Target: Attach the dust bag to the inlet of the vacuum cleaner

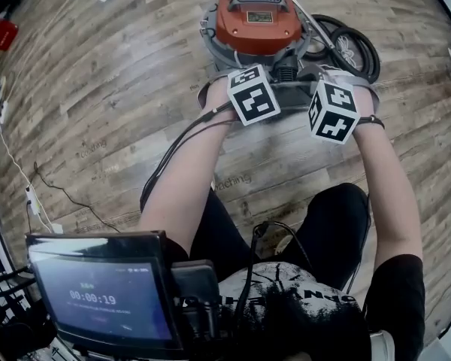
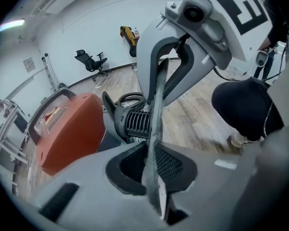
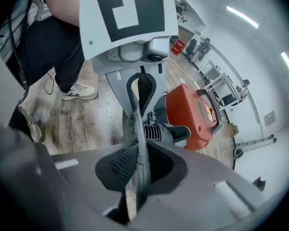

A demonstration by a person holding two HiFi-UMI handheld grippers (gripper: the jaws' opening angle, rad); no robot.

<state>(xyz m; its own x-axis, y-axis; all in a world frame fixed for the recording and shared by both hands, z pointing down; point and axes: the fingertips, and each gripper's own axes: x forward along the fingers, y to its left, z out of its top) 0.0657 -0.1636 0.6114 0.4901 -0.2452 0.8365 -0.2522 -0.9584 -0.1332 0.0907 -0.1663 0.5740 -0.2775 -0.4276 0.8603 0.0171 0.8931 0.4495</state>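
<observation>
The orange vacuum cleaner [image 1: 257,17] stands on the wood floor ahead of me, also seen in the left gripper view [image 2: 67,129] and the right gripper view [image 3: 195,112]. Its black ribbed inlet [image 1: 286,71] points toward me, just beyond both sets of jaws [image 2: 135,125] [image 3: 159,131]. The grey dust bag's edge [image 2: 156,95] runs as a fabric strip through my left gripper [image 2: 154,177], which is shut on it. My right gripper [image 3: 137,177] is shut on the bag's edge [image 3: 137,124] as well. The two grippers face each other close together, in front of the inlet.
A coiled black hose [image 1: 346,47] lies right of the vacuum. A tablet [image 1: 98,295] hangs at my chest, and cables [image 1: 52,186] trail over the floor at left. My knees [image 1: 331,216] are close behind the grippers. An office chair [image 2: 91,61] stands far off.
</observation>
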